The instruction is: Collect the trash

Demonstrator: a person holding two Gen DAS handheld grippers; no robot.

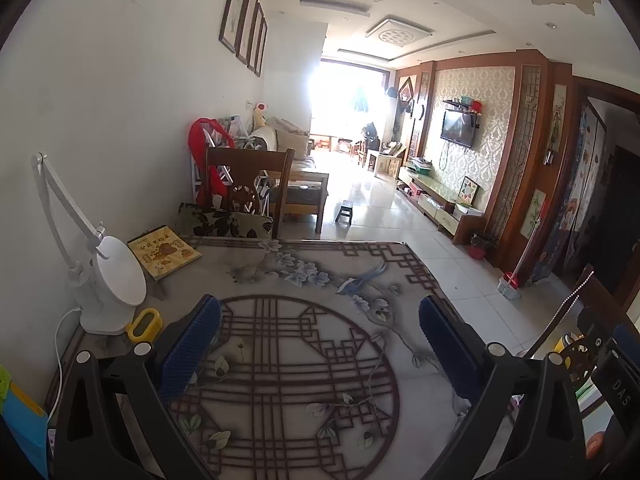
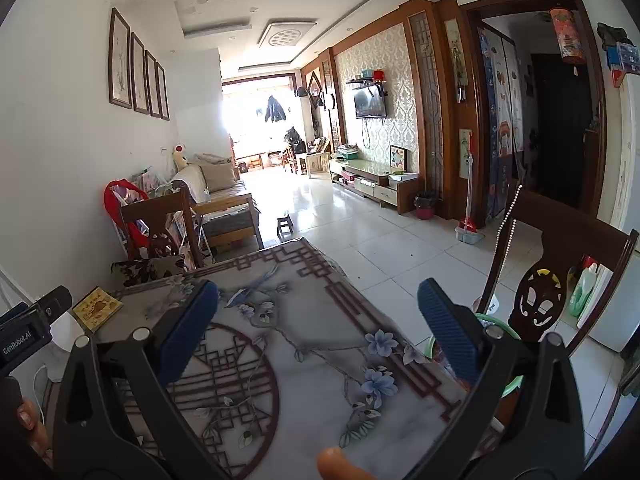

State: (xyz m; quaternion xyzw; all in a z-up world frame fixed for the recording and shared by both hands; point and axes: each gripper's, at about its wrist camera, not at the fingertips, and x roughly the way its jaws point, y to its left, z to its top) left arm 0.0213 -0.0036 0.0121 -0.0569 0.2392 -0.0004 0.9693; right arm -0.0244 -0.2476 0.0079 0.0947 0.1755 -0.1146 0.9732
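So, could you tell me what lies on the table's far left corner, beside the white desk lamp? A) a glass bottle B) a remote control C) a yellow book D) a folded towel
C: a yellow book with a brown picture on its cover lies flat on the table, just past the round head of the white desk lamp.

"GenRobot.AI" on left hand-held gripper (image 2: 24,334); "DAS" on right hand-held gripper (image 1: 620,392).

bright tiled floor (image 2: 360,232), patterned table (image 1: 304,344)
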